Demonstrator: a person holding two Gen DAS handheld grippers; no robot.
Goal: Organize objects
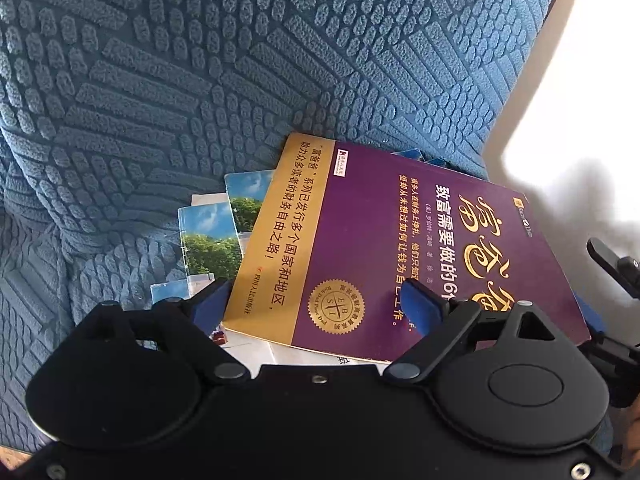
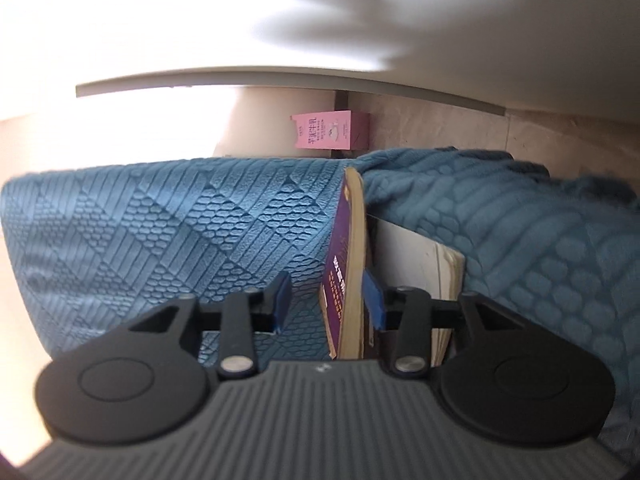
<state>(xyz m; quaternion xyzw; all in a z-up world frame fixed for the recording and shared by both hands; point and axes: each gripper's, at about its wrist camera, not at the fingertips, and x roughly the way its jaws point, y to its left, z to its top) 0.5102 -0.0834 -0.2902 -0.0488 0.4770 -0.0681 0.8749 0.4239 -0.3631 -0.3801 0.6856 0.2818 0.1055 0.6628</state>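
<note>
A purple and gold book (image 1: pixel 400 248) lies on top of a loose pile of booklets with blue-sky covers (image 1: pixel 208 236) on a blue textured sofa (image 1: pixel 200 80). My left gripper (image 1: pixel 316 304) is open, its blue pads wide apart over the book's near edge. In the right wrist view the same book (image 2: pixel 348 264) appears edge-on between the pads of my right gripper (image 2: pixel 328 300). The right jaws are open around the book's edge, one pad close to its underside and the other clear of the cover. A pale book (image 2: pixel 424 264) lies beneath.
The sofa's cover (image 2: pixel 160 232) runs up behind the pile. A pink carton (image 2: pixel 328 130) stands on the floor beyond the sofa. A bright white wall (image 1: pixel 580 100) lies to the right. Part of the right gripper (image 1: pixel 612 264) shows at the left wrist view's right edge.
</note>
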